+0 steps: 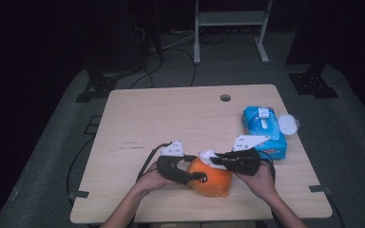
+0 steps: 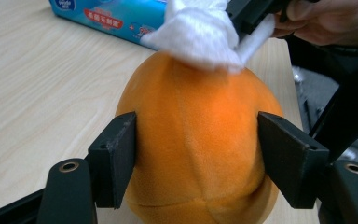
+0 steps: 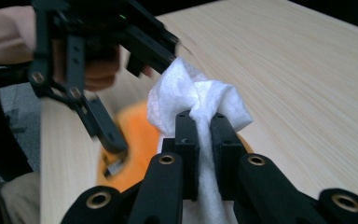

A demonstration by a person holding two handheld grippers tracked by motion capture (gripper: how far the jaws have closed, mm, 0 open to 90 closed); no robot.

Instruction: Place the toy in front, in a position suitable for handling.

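Note:
A round orange plush ball [image 1: 210, 179] rests on the wooden table [image 1: 171, 118] near its front edge. My left gripper [image 1: 196, 176] comes in from the left and is shut on it; in the left gripper view both black pads [image 2: 116, 154] press on the sides of the ball [image 2: 200, 154]. My right gripper [image 1: 216, 160] comes in from the right, shut on a crumpled white wipe [image 1: 207, 155]. The wipe [image 2: 200, 37] touches the top of the ball. In the right gripper view the wipe [image 3: 191, 93] bulges out past the closed jaws, with the ball [image 3: 137, 135] below it.
A blue pack of wet wipes [image 1: 264, 130] with its white lid [image 1: 287, 124] flipped open lies at the table's right edge, just behind my right hand. A cable hole [image 1: 225, 98] sits near the far edge. Dark floor, cables and a metal frame [image 1: 230, 19] lie beyond.

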